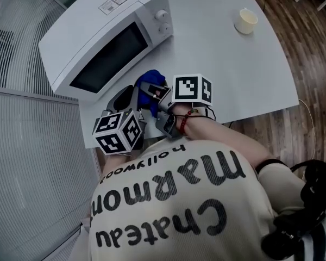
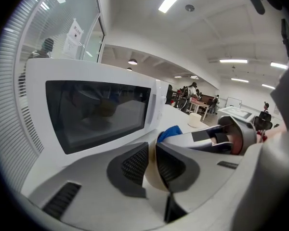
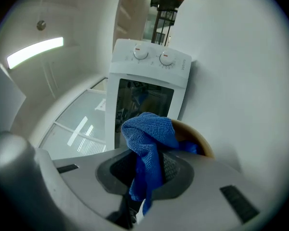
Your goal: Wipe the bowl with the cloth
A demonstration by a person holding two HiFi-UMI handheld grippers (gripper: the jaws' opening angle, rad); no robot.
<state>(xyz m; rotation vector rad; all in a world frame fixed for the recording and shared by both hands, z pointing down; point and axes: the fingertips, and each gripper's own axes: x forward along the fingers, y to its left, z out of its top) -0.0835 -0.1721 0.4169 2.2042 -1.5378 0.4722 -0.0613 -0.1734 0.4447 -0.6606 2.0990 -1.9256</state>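
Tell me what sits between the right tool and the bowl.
The blue cloth, pinched in the right tool and bunched over the bowl; seen in the right gripper view.

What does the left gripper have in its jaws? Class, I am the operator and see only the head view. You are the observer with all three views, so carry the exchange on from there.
Observer: The left gripper view shows the left gripper shut on the rim of a cream bowl, with the bowl's wall pinched between its jaws.
Operator: And the blue cloth I can see, is it held or just lying there?
Observer: Held. In the right gripper view the right gripper is clamped on the cloth, and the cloth's bunched end sticks out past the jaws at the bowl's tan opening.
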